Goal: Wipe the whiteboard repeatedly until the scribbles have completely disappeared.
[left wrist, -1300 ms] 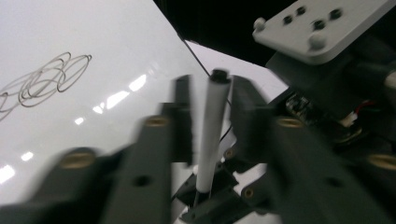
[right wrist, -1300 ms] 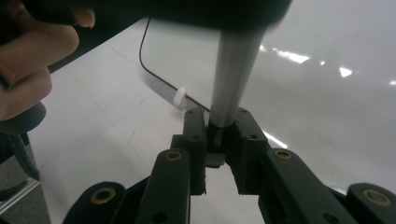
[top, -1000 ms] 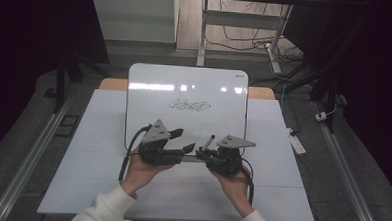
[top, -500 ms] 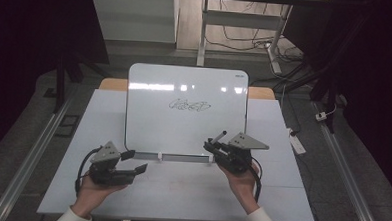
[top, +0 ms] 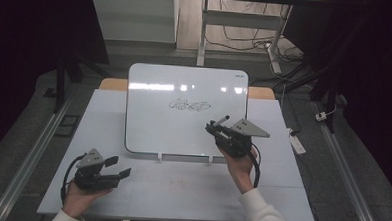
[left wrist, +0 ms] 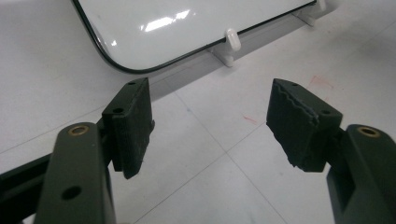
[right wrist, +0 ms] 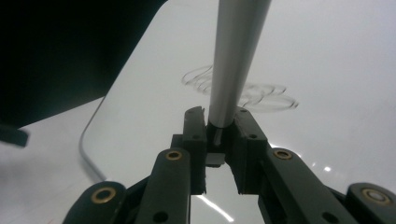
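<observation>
A white board [top: 154,113] stands tilted on small white feet at the middle of the table, with a black scribble [top: 189,105] on its face. My right gripper [top: 215,127] is over the board's lower right part, shut on a grey marker [top: 222,120] that points up toward the scribble [right wrist: 243,91]. In the right gripper view the marker [right wrist: 233,60] rises from between the closed jaws. My left gripper [top: 117,167] rests low on the table near the front left, open, nothing between its pads [left wrist: 133,123]. The board's lower corner [left wrist: 140,42] lies ahead of it.
The white table [top: 180,190] has faint red marks [left wrist: 250,120] on its surface. A white foot [left wrist: 231,39] props the board's lower edge. A white power strip [top: 295,142] lies at the table's right side. Dark floor and cables lie beyond the far edge.
The left gripper has dropped back to the front left of the table and stands open. The right gripper has moved slightly right and up over the board, still holding the marker.
</observation>
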The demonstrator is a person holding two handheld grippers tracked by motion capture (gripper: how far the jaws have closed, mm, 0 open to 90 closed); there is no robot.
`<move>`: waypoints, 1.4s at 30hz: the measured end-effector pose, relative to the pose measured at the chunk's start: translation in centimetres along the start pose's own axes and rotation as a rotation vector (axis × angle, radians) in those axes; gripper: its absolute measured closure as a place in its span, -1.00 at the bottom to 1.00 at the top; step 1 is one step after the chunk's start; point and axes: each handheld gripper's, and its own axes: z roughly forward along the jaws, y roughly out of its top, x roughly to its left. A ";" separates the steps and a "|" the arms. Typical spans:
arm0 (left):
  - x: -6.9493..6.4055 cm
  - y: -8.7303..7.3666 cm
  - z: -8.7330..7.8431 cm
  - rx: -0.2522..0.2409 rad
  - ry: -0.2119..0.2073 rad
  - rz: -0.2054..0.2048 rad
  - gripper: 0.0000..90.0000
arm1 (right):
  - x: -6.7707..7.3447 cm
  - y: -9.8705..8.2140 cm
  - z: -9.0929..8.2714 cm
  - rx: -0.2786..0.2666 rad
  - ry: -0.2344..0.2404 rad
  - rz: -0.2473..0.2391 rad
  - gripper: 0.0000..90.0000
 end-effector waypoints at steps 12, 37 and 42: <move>0.6 -0.4 0.3 -0.005 0.007 -0.015 -0.30 | -3.5 3.1 5.3 -0.063 -0.141 -0.045 0.72; 1.1 -0.6 0.0 -0.025 0.017 -0.018 -0.29 | -3.4 0.8 7.4 0.030 -0.111 -0.134 0.72; 1.0 -0.6 0.1 -0.018 0.017 -0.020 -0.29 | -4.4 1.0 6.5 0.002 -0.189 -0.106 0.72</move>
